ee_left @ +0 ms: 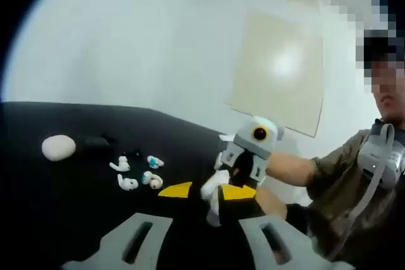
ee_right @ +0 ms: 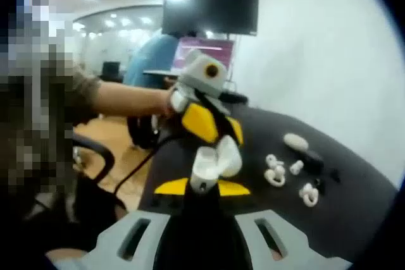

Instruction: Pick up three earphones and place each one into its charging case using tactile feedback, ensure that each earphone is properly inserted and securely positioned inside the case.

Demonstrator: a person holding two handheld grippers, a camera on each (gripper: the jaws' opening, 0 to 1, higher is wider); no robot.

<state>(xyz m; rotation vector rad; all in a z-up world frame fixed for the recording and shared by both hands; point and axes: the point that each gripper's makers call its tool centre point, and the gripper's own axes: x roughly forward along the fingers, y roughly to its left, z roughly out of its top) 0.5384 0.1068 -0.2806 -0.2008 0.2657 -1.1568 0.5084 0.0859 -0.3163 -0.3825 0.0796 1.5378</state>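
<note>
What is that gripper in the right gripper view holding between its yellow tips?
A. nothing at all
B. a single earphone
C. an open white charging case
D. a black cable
C: in the right gripper view the right gripper clamps an open charging case, lid flipped up, while the loose earphones lie apart on the black table.

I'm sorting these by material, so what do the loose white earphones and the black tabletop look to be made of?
The small white earphones look like glossy hard plastic: they catch light and hold crisp moulded shapes, and at least two carry teal tips, possibly silicone. The black tabletop reads as matte, showing almost no glare; whether it is cloth, rubber mat or laminate is unclear.
</note>
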